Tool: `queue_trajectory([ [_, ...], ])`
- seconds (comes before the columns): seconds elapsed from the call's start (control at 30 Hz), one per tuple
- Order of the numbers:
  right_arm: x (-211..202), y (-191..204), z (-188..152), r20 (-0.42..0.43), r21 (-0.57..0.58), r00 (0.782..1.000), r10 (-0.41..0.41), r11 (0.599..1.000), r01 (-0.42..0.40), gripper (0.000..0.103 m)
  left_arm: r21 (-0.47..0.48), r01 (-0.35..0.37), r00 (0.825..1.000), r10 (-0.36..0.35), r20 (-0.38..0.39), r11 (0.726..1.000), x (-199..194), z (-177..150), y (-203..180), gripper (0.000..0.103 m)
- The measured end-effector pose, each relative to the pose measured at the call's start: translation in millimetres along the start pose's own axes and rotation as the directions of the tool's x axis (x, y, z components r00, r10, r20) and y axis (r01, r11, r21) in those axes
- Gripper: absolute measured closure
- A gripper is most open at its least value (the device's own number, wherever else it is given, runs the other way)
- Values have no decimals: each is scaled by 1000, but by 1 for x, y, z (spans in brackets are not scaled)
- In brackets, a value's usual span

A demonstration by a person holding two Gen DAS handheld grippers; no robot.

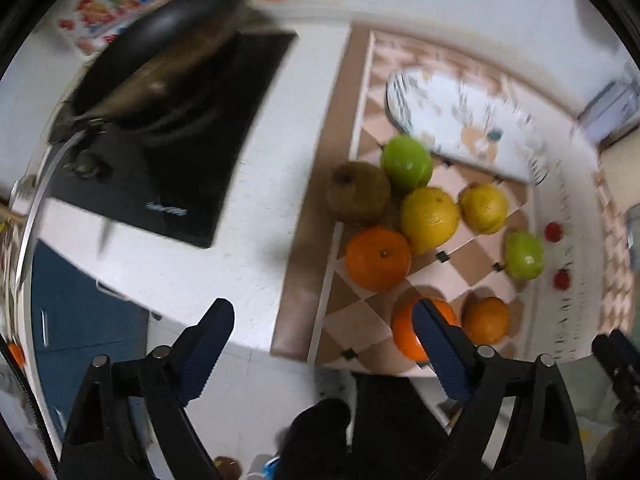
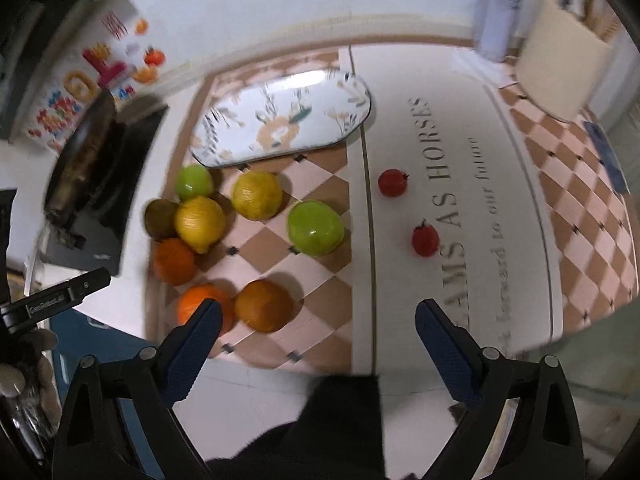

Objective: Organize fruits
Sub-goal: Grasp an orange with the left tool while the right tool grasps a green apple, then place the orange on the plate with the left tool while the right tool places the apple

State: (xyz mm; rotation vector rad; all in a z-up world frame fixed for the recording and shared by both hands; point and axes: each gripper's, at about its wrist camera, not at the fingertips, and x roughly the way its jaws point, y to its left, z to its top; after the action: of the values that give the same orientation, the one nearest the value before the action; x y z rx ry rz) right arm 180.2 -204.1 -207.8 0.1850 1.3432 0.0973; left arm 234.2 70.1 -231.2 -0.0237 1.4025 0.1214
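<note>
Several fruits lie on a checkered mat (image 2: 320, 292): two green apples (image 2: 316, 228) (image 2: 195, 182), two lemons (image 2: 257, 194) (image 2: 200, 224), a brown kiwi-like fruit (image 2: 160, 218), three oranges (image 2: 264, 311) (image 2: 174, 261) (image 2: 202, 306), and two small red fruits (image 2: 393, 182) (image 2: 425, 240). An empty oval floral tray (image 2: 280, 120) lies behind them. My left gripper (image 1: 324, 320) is open and empty above the counter's near edge, left of the oranges (image 1: 378, 259). My right gripper (image 2: 318, 320) is open and empty over the mat's near edge.
A black induction hob (image 1: 168, 168) with a dark pan (image 1: 172, 36) stands to the left. A white-blue bottle (image 2: 500, 8) and a beige board (image 2: 564, 76) stand at the back right. The left gripper's body (image 2: 52, 304) shows at the right wrist view's left edge.
</note>
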Motion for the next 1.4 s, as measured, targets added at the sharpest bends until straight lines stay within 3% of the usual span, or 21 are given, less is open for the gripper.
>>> queue_trajectory([
  [0.23, 63, -4, 37, -126, -51, 992, -3, 999, -3, 6, 164, -40, 993, 57, -101, 986, 61, 27, -42, 12],
  [0.5, 105, 5, 62, -202, -63, 979, 2, 998, -15, 6, 198, -16, 982, 52, -180, 980, 96, 31, -54, 12],
  [0.57, 113, 7, 66, -210, -67, 978, 0, 998, -15, 6, 202, -1, 982, 39, -185, 979, 100, 30, -55, 19],
  [0.63, 122, 9, 70, -226, -63, 974, 5, 998, -19, 8, 197, 23, 977, 19, -212, 980, 107, 31, -55, 38],
  [0.7, 130, 10, 72, -255, -56, 967, 15, 998, -30, 19, 190, 42, 975, 0, -220, 981, 110, 29, -53, 41],
  [0.73, 134, 11, 74, -261, -53, 965, 22, 998, -37, 23, 196, 39, 977, 4, -212, 980, 109, 27, -54, 41],
  [0.8, 142, 14, 75, -278, -51, 960, 34, 997, -50, 42, 203, 36, 980, 5, -199, 978, 107, 23, -53, 41],
  [1.07, 135, 15, 73, -250, -36, 967, 42, 998, -53, 43, 171, 31, 985, -1, -172, 985, 94, 12, -38, 42],
  [1.23, 99, 9, 84, -206, 22, 969, 134, 991, -132, 43, 129, 91, 988, -73, -136, 987, 39, 7, -28, 42],
  [1.33, 76, 10, 104, -142, 43, 974, 179, 984, -175, 43, 117, 146, 988, -139, -66, 982, -4, 30, -34, 42],
  [1.4, 67, 11, 125, -87, 39, 982, 168, 985, -165, 43, 123, 181, 983, -179, -23, 976, -23, 52, -42, 42],
])
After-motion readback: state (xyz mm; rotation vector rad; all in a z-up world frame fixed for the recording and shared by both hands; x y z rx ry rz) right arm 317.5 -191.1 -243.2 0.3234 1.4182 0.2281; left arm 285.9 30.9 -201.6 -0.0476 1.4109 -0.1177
